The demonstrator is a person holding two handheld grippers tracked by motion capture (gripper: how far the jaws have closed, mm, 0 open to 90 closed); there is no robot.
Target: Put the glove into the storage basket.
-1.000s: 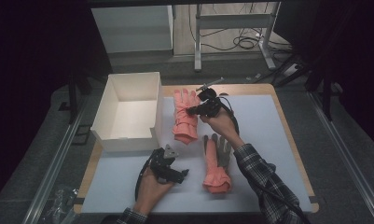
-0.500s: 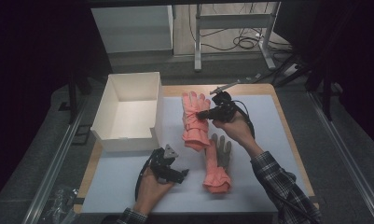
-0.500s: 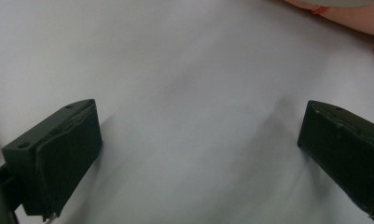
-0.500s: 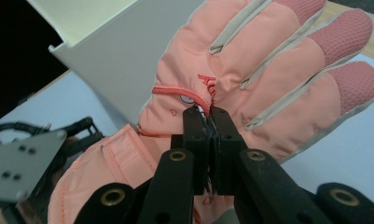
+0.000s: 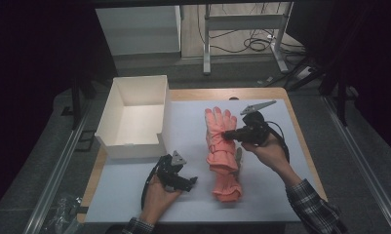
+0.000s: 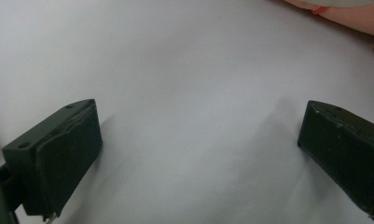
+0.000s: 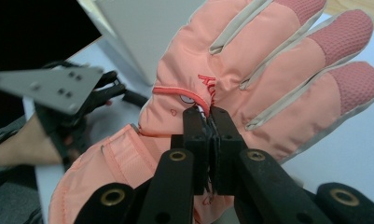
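Note:
A pink glove [image 5: 216,127] lies palm-side up on the white mat [image 5: 183,122], fingers pointing away from me. My right gripper [image 5: 225,135] is shut on the fabric near its thumb side, and the right gripper view shows the closed jaws [image 7: 208,114] pinching the pink glove [image 7: 268,70]. Its cuff rests over a second pink glove [image 5: 227,187] with grey fingers [image 5: 238,157] nearer me. My left gripper [image 5: 183,181] rests open on the mat at lower left. The left gripper view shows its jaws wide apart [image 6: 198,123] over bare mat, with a glove edge [image 6: 357,14] at the top right.
A white open box [image 5: 116,113] stands at the mat's left back corner, close to the gloves. The wooden table edge [image 5: 300,131] borders the mat on the right. A metal rail [image 5: 56,170] runs along the left side.
My right gripper has dragged the held glove rightward, from beside the box to over the second glove. The left gripper has stayed still.

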